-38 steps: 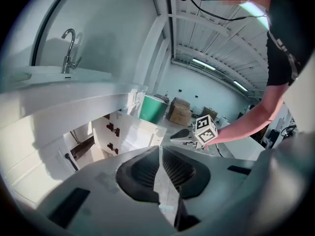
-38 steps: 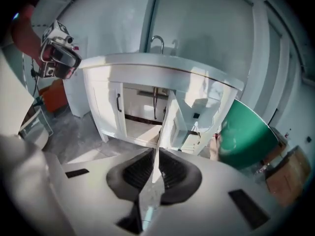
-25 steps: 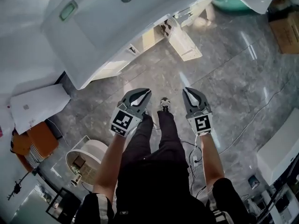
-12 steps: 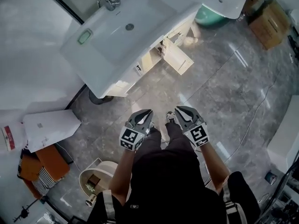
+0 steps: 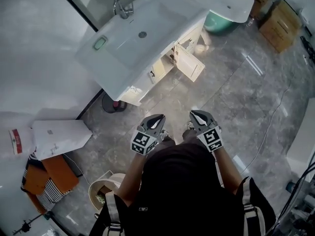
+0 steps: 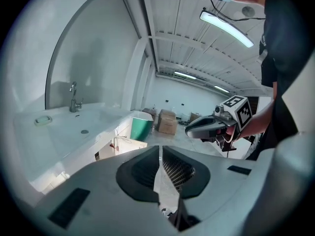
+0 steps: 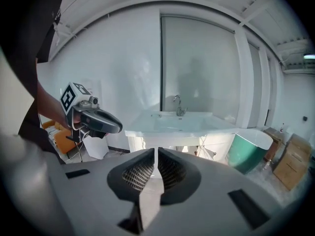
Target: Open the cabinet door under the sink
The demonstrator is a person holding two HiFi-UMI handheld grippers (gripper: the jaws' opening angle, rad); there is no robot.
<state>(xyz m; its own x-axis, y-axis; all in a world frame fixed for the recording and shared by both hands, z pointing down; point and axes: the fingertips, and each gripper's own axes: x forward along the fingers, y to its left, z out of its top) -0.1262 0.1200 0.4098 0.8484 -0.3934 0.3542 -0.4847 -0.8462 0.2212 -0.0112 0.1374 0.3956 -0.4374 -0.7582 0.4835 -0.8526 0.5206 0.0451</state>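
I hold the left gripper (image 5: 155, 119) and right gripper (image 5: 198, 116) side by side over the grey stone floor (image 5: 231, 97), each with its jaws drawn to a thin slit and nothing between them. Well ahead, under the glossy white rectangular sink (image 5: 129, 48), the flat cabinet door (image 5: 190, 67) stands swung out. I cannot make out what is inside the cabinet. A teal-sided tub (image 5: 216, 19) sits just beside it.

We see a glossy white sink (image 5: 129, 42), ceramic by its look, with a shiny metal tap (image 5: 123, 8). The door (image 5: 191, 67) below is pale, matt and wood-like. The floor (image 5: 231, 102) is polished grey stone or tile, mirroring the lights. The left claw (image 6: 160, 149) and right claw (image 7: 156, 150) are matt grey plastic with black meshed pads (image 6: 177, 170). The boxes (image 5: 278, 24) look like plain cardboard.
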